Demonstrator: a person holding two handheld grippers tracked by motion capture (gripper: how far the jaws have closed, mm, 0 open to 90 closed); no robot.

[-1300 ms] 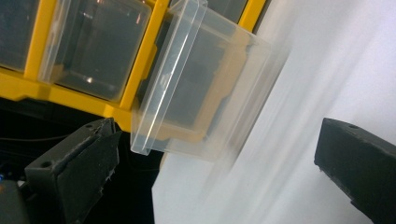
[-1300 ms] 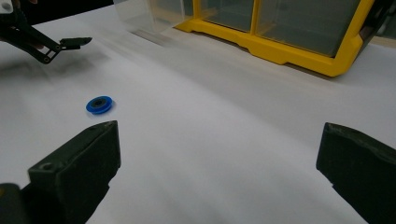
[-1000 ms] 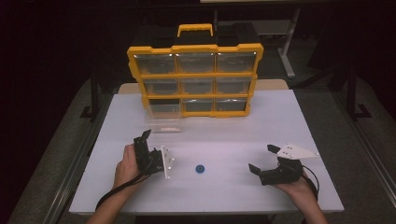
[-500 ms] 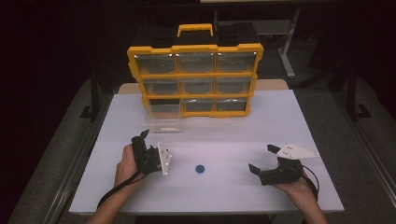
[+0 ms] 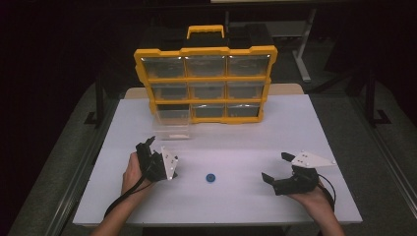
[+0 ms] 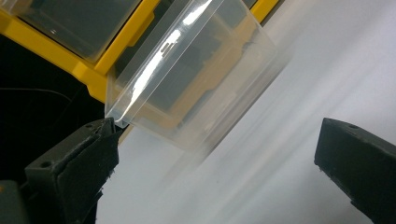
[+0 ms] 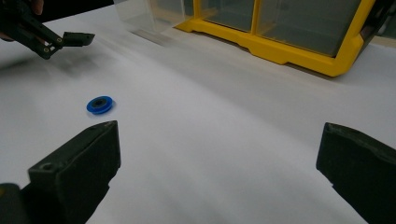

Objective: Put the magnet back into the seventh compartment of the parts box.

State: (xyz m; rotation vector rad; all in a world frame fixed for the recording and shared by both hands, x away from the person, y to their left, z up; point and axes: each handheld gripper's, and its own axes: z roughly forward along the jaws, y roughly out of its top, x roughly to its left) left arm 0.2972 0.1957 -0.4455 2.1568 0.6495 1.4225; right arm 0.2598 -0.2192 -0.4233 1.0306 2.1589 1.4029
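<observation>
**A:** Where are your left tongs (image 5: 147,150) pointing right now?

**B:** You're aiming them at the clear drawer (image 5: 171,124), which is sitting on the tabletop (image 5: 246,142) just in front of the yellow organizer (image 5: 205,83), below its empty lower-left slot. In the left gripper view the jaws are standing wide apart, gripping nothing, with the drawer (image 6: 187,79) ahead of them and tilted in that view because your hand is turned.

**A:** And the right tongs (image 5: 276,168)?

**B:** You're resting them low over the tabletop, well apart from the organizer, jaws spread wide and empty. They're facing the blue disc (image 5: 211,177), which is lying flat between your two hands.

**A:** Why is the drawer out like that?

**B:** Judging by the layout, you're keeping it pulled free and open at the top so something small can drop in; the blue disc (image 7: 99,104) looks like the likely candidate.

**A:** So what's each hand set up for?

**B:** Probably the left for steadying or handling the drawer, since it's nearer, and the right for pinching the disc. That disc is thin, so you'll be needing a low, flat approach.
</observation>
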